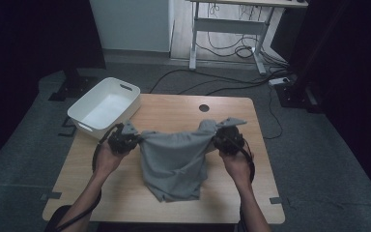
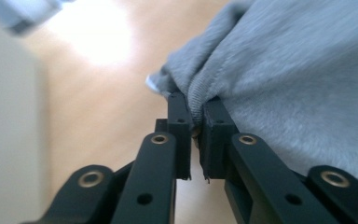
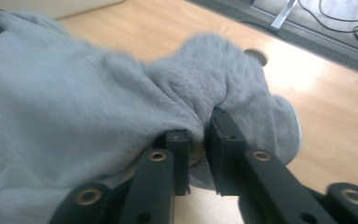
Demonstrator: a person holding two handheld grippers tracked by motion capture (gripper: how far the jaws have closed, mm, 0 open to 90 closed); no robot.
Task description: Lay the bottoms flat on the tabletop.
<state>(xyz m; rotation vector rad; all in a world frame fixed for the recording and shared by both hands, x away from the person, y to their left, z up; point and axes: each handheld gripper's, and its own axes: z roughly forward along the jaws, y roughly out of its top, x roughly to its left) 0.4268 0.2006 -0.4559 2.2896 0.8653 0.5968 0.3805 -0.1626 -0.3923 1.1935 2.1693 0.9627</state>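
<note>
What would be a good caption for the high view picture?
Left gripper and right gripper each pinch a top corner of a grey garment, hanging it over the wooden table.

Left gripper [image 1: 123,139] and right gripper [image 1: 229,136]: matt black, boxy bodies, each topped by a grey three-cornered plate. Black cable looped from each, trailing toward 6 o'clock along the forearms. Jaws were flat black bars on hinged links, brass-ringed pivots, small screw holes. Forearms bare; no sleeves seen.
</note>
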